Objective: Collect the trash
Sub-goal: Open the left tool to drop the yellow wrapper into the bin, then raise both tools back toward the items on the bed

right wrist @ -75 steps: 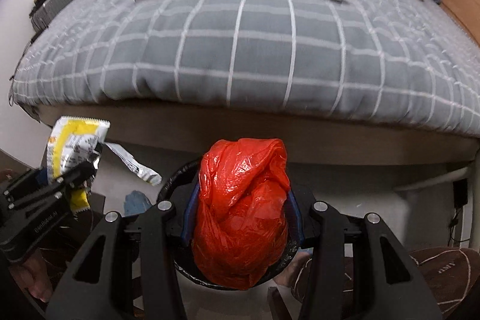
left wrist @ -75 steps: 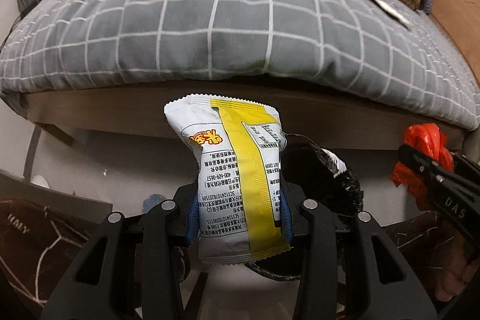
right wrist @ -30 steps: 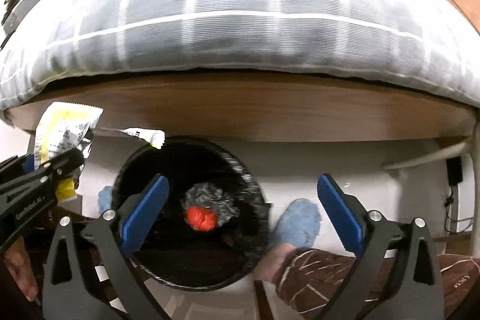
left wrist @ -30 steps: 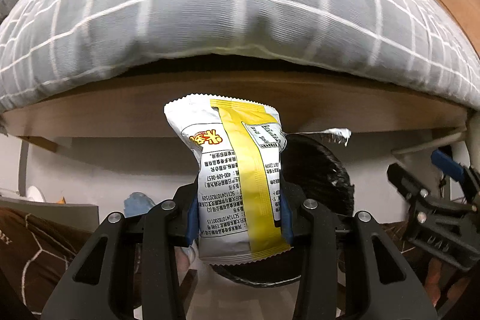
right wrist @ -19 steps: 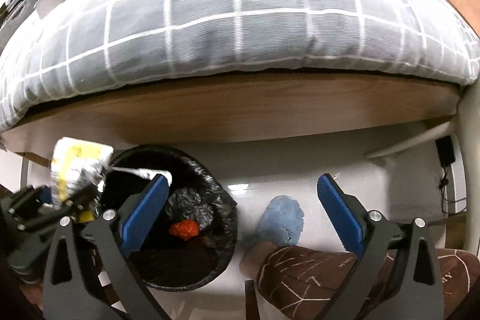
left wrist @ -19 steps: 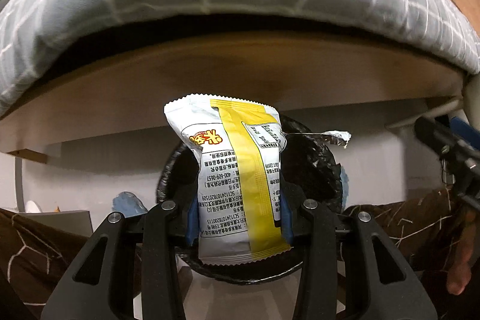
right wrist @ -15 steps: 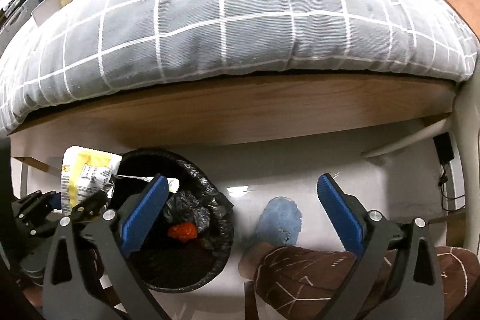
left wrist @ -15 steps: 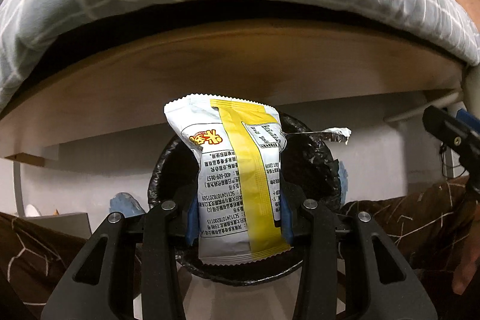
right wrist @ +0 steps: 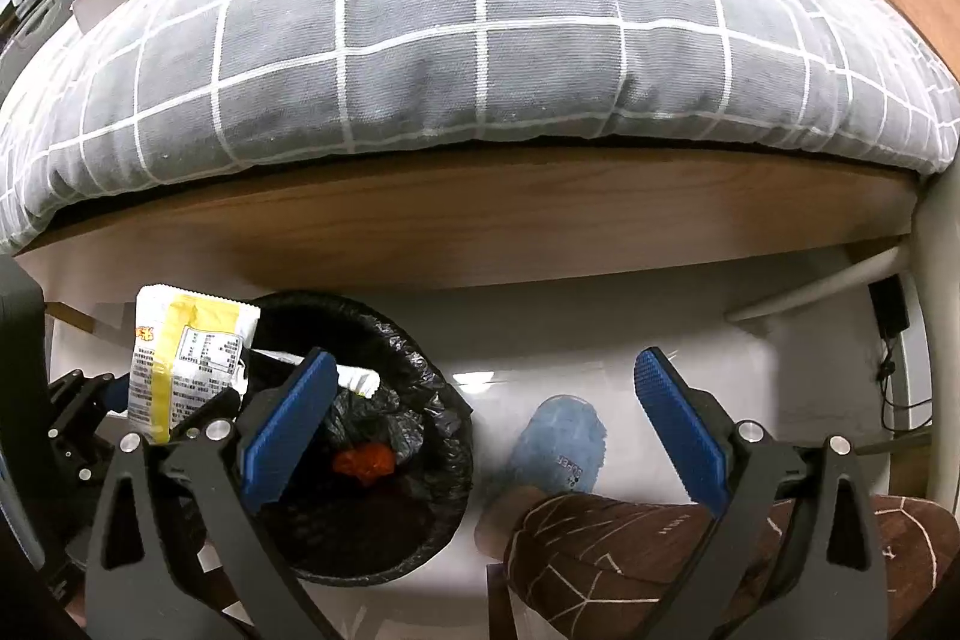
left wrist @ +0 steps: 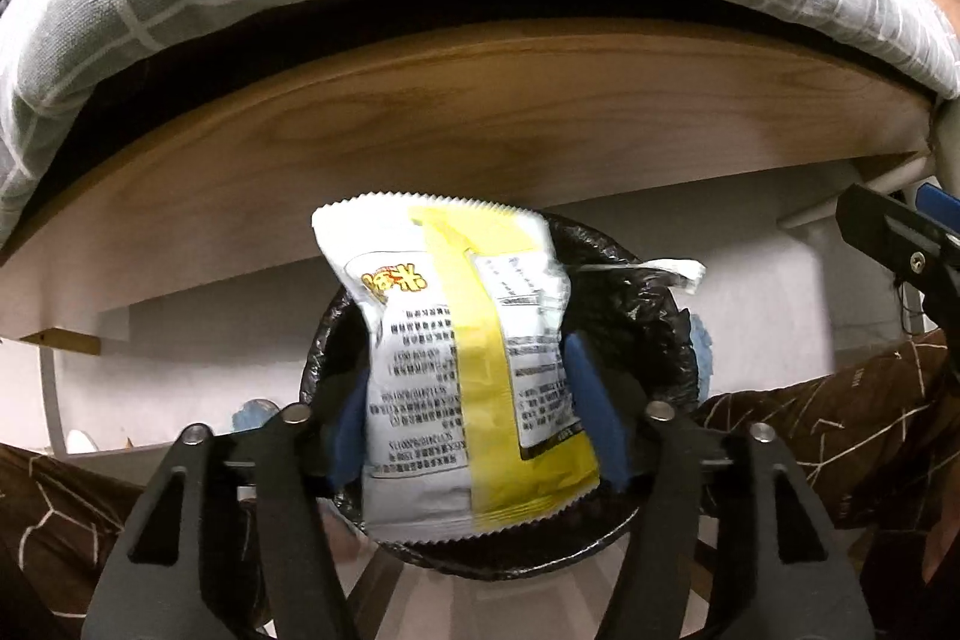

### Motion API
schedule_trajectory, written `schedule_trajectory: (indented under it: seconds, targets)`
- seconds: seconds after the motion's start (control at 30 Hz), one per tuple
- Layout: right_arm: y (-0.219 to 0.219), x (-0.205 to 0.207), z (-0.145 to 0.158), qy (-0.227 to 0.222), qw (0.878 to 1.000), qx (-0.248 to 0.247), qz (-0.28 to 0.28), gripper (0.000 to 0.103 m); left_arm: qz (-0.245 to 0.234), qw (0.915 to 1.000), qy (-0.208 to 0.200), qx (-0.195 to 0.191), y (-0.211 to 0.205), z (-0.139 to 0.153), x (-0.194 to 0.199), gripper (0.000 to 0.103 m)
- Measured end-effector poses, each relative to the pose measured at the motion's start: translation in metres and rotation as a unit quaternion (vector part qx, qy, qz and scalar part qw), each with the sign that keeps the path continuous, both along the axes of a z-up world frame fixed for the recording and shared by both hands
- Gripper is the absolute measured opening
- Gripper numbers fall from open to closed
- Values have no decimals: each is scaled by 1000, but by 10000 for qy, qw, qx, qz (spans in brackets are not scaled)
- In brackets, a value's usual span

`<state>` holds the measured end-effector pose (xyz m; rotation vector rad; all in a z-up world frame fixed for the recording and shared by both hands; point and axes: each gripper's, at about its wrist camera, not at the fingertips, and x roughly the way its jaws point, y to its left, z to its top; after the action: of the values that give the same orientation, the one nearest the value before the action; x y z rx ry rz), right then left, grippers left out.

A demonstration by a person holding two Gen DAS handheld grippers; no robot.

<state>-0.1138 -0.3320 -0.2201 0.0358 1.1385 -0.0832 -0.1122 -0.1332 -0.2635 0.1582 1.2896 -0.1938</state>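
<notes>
A: Left wrist view: the left gripper [left wrist: 468, 418] is opening, its jaws parting, snack bag [left wrist: 462, 376] between them, right above the bin [left wrist: 654, 304].

B: Right wrist view: the right gripper [right wrist: 480, 424] is spread wide and empty, red bag [right wrist: 364, 462] down in the bin [right wrist: 444, 430].

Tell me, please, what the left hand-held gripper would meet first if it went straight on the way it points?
Probably the black-lined trash bin directly beyond the left hand-held gripper, whose opening jaws flank the snack packet.
</notes>
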Motion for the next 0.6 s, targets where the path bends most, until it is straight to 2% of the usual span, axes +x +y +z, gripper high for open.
schedule_trajectory:
  seconds: [0.03, 0.1, 0.2, 0.3, 0.6]
  targets:
    - [1, 0, 0, 1, 10000, 4, 2, 95, 4, 10000, -12, 3, -1, -2, -1, 70]
    - [3, 1, 0, 7, 10000, -6, 17, 95, -2, 10000, -46, 19, -2, -1, -1, 82]
    - [4, 2, -2, 12, 10000, -9, 35, 95, 19, 9997, -220, 57, -3, 2, -1, 93]
    - [5, 3, -1, -8, 10000, -1, 50, 95, 22, 9994, -328, 67, -1, 7, -1, 97]
    - [16, 5, 13, -207, 9997, 53, 128, 95, 11, 9974, -709, 140, 10, 33, -1, 97]
